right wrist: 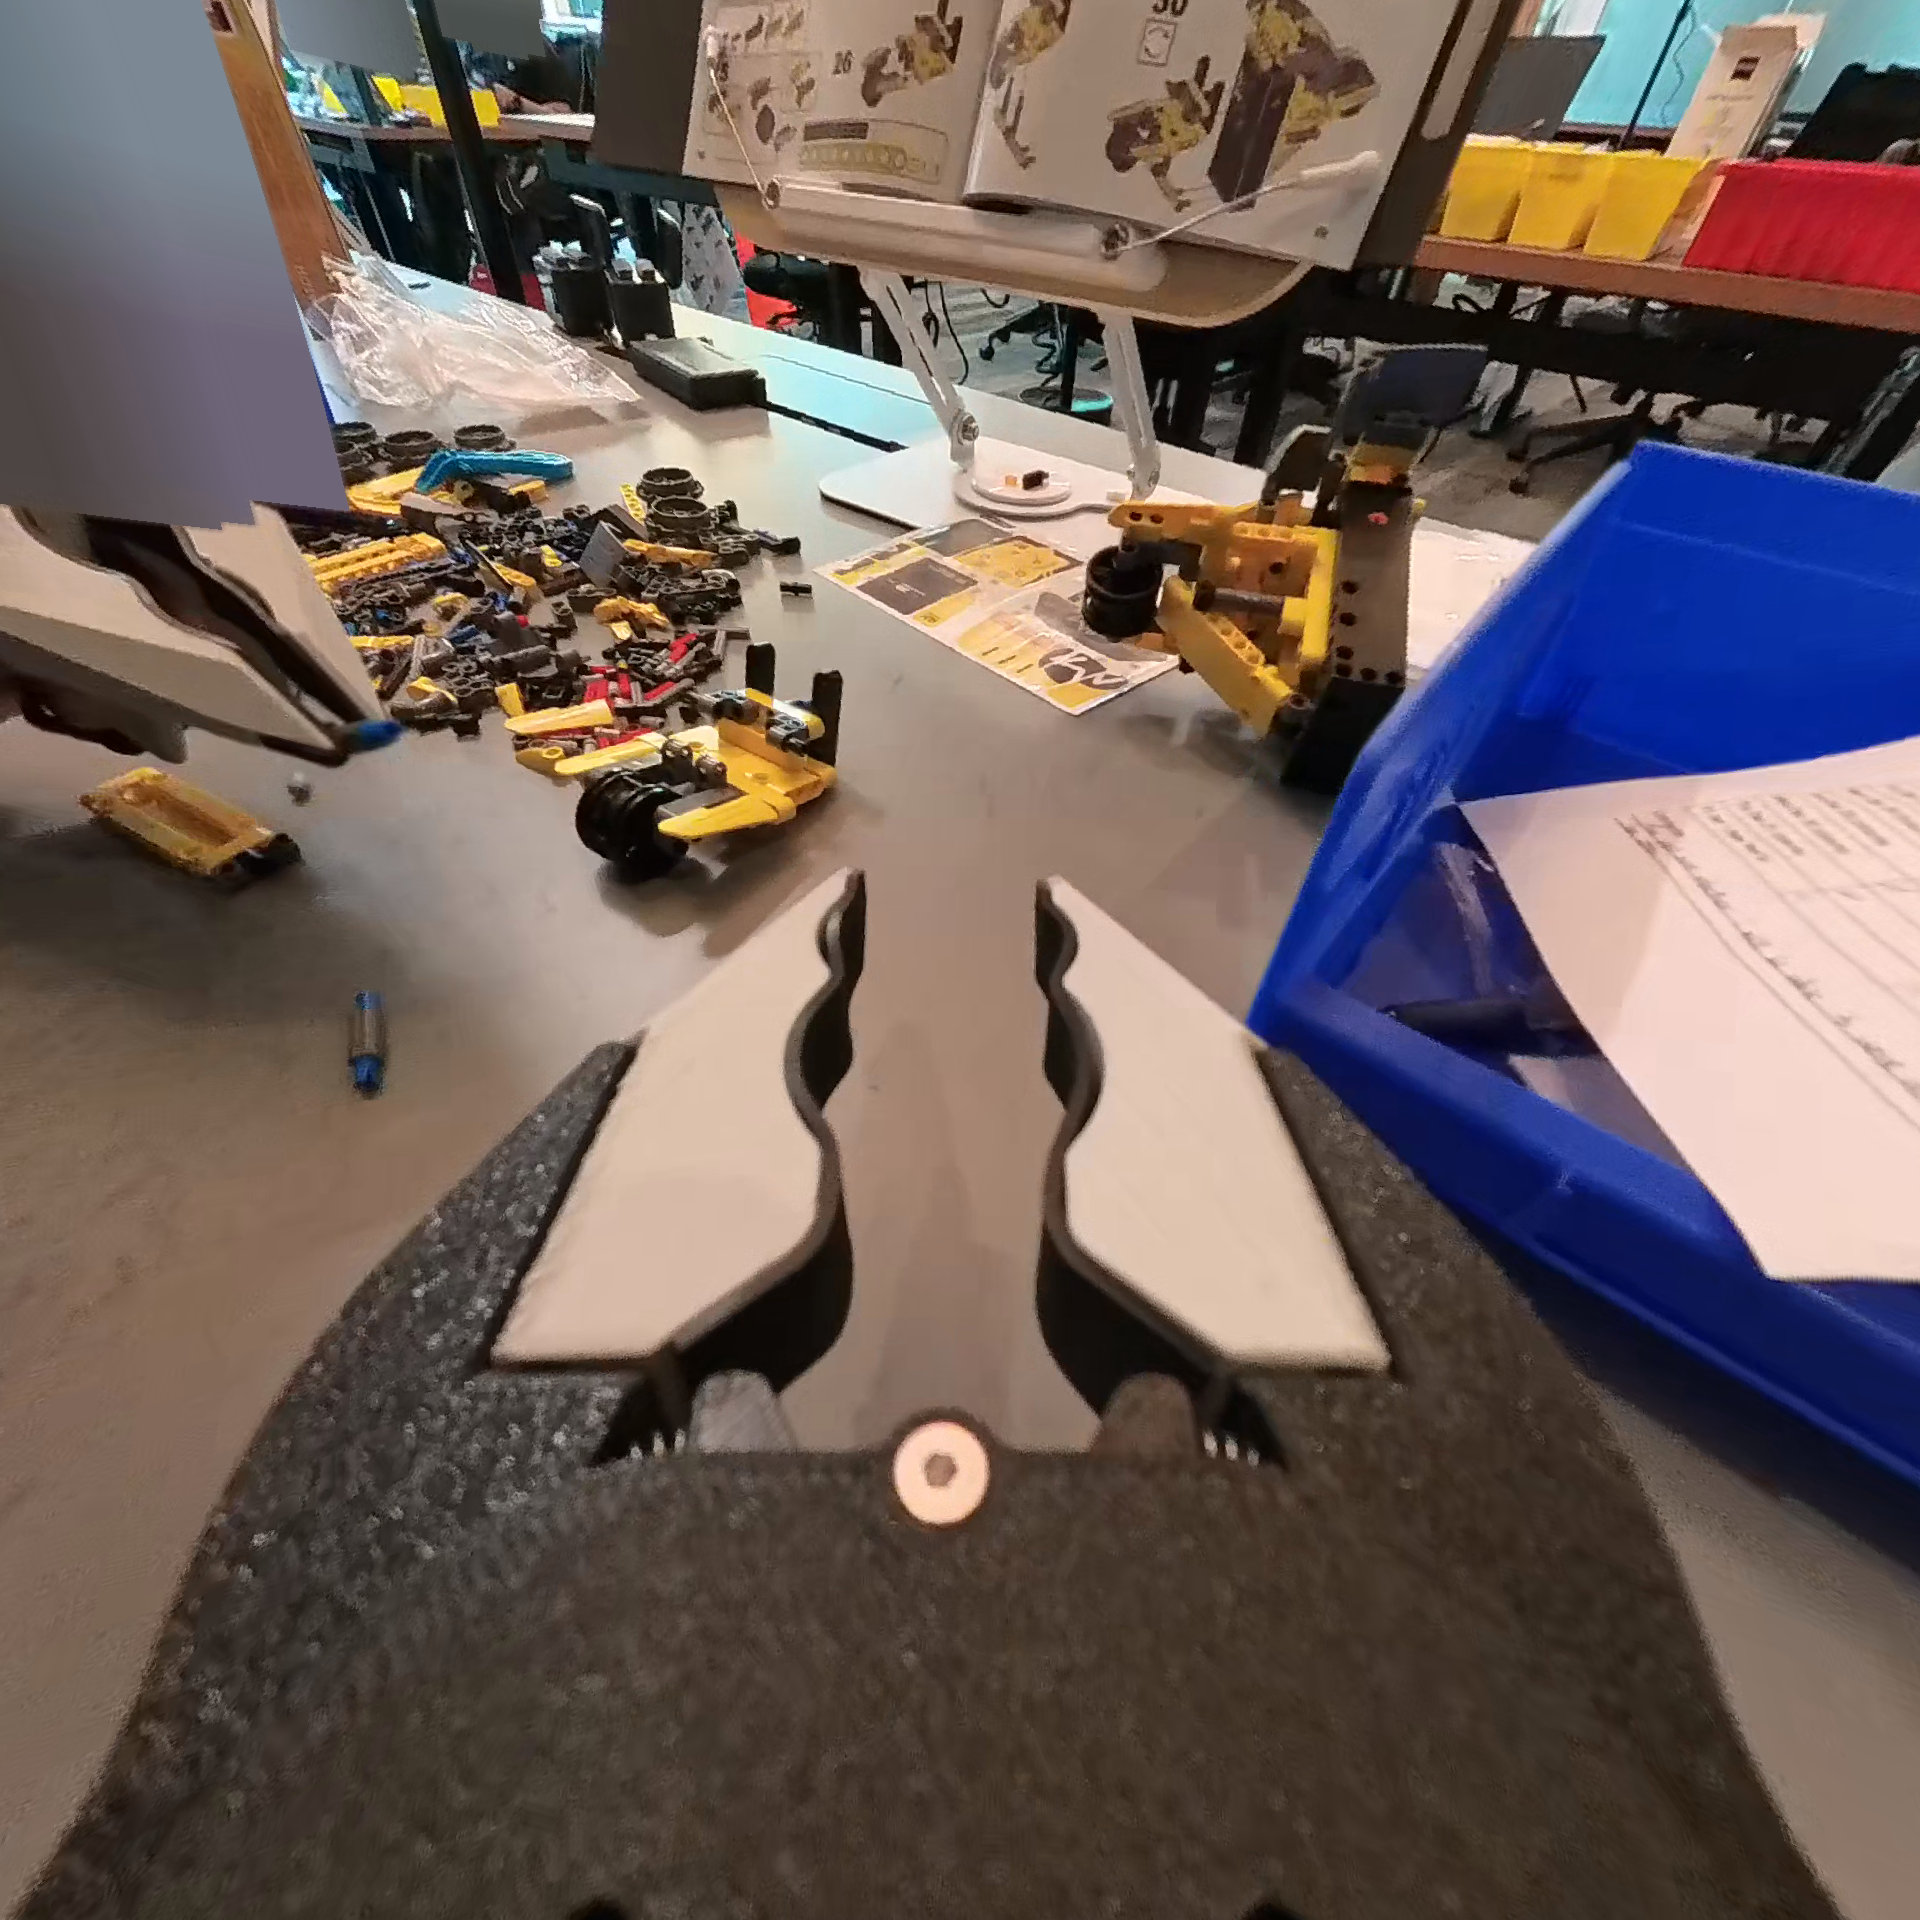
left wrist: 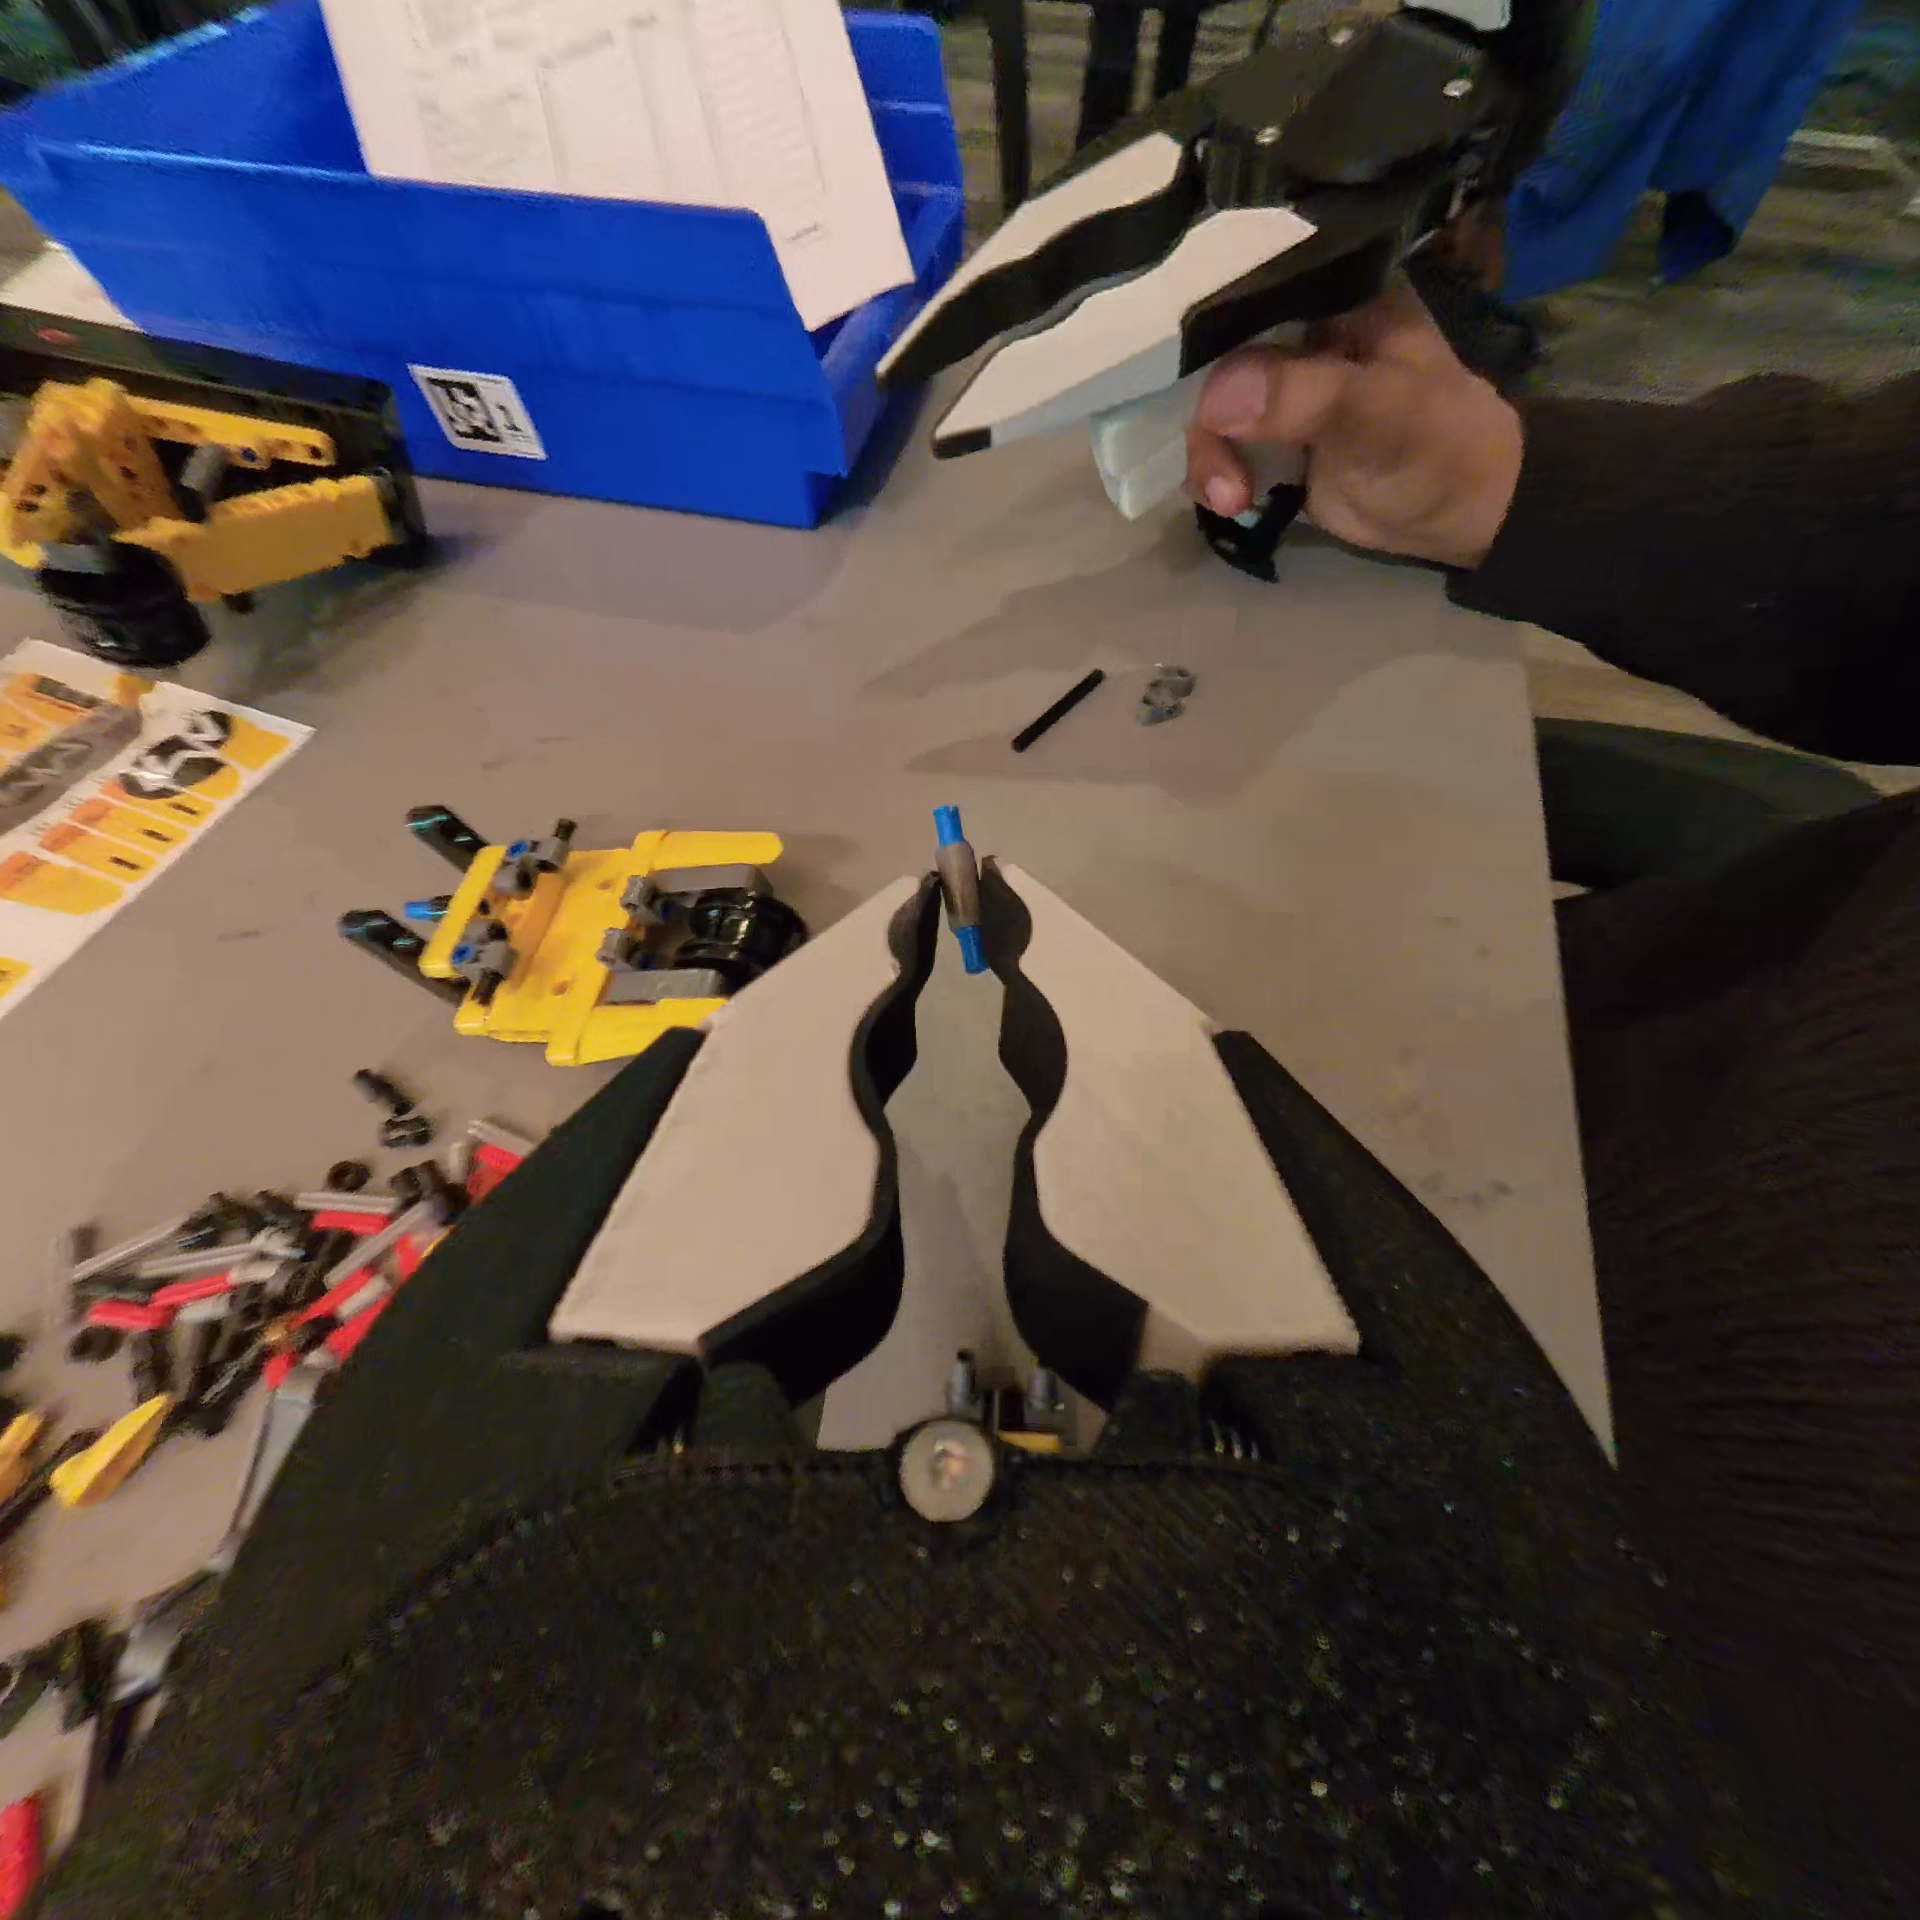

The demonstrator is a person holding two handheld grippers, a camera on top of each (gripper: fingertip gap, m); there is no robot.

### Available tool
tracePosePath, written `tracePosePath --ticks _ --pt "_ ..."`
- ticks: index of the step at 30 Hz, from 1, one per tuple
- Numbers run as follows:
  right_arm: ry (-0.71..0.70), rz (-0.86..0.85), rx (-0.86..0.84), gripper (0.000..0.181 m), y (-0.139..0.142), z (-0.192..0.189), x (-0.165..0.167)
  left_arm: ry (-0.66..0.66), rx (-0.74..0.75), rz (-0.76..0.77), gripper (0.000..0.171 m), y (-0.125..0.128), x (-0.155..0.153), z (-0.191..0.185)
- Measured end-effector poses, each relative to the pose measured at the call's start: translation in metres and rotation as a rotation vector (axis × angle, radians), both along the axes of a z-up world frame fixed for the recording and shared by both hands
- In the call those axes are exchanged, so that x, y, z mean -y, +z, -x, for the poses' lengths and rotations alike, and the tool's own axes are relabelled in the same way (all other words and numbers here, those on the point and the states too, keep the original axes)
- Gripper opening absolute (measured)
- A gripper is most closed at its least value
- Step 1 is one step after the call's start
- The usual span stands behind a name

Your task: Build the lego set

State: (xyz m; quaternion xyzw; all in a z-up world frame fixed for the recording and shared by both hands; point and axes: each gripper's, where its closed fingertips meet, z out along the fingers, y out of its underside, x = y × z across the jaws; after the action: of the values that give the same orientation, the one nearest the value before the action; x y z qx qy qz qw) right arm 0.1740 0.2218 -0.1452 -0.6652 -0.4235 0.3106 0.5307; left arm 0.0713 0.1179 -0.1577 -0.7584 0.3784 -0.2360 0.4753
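left gripper [left wrist: 961, 883]: pinched on a blue-and-grey pin [left wrist: 958, 888], above the grey table [left wrist: 1299, 935] | right gripper [right wrist: 951, 894]: fingers apart, holding nothing, beside blue bin [right wrist: 1455, 1143] | nearby: yellow sub-assembly [left wrist: 582, 945], black axle [left wrist: 1058, 710], small grey piece [left wrist: 1166, 694], perhaps a connector

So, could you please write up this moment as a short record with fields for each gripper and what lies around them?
left gripper: left gripper shut on a blue and grey pin, held above the grey table
right gripper: right gripper open, empty, above the table beside the blue bin
nearest build: small yellow assembly on the table, left of the held pin
loose parts: pile on the left; black axle and grey connector farther off
bin contents: printed paper sheet
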Motion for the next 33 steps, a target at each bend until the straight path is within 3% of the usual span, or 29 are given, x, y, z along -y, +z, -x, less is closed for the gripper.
tracePosePath --ticks 4,9,23,33 --pt "-0.043 -0.024 0.03 0.037 -0.002 0.0 -0.005 0.031 0.007 0.009 0.005 -0.006 0.0 0.012" --pt "-0.153 -0.123 -0.012 0.036 0.012 -0.019 -0.01 0.019 0.1 0.001 0.005 0.007 0.002 0.01" --pt "-0.217 -0.044 -0.227 0.038 0.031 -0.053 -0.018 -0.028 0.267 0.028 0.008 0.027 0.009 0.006" --pt "-0.254 -0.001 -0.267 0.041 0.032 -0.063 -0.027 -0.027 0.35 0.084 0.007 0.028 0.004 0.011"
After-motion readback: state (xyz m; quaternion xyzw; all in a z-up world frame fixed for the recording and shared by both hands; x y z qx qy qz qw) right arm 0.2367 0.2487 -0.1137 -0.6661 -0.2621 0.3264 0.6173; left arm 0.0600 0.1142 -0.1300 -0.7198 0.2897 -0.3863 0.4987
